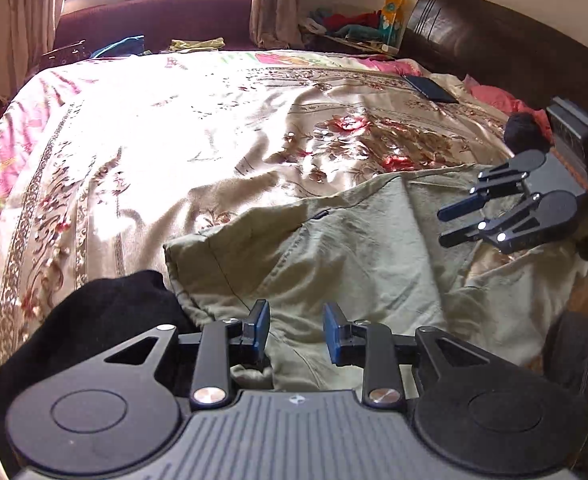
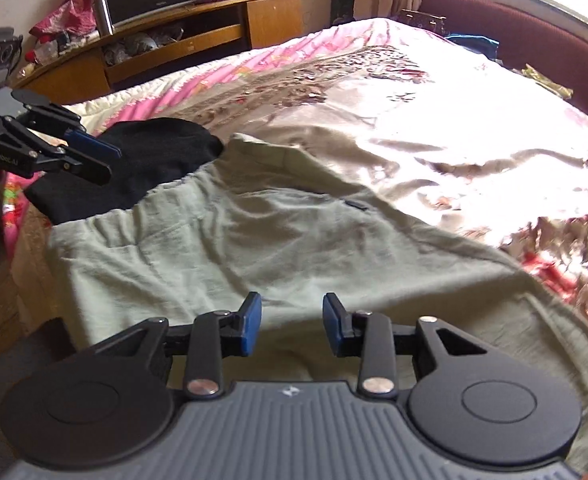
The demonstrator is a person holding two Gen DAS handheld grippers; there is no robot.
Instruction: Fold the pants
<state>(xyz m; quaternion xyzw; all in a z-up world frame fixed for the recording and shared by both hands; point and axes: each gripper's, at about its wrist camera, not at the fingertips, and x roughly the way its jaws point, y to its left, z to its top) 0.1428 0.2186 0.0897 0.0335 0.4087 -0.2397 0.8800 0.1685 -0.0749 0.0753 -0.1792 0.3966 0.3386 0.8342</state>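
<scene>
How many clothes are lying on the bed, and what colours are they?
Green pants: 1
Black garment: 1
Small dark bundle, kind unclear: 1
Total: 3

both wrist views tilt down, close over the bed (image 1: pixel 134 152) (sharing the olive pants (image 2: pixel 222 240)).

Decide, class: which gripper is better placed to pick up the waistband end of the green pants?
Left. The left gripper hovers open above the pants' waistband edge, beside the black garment. The right gripper is over the other end.
</scene>
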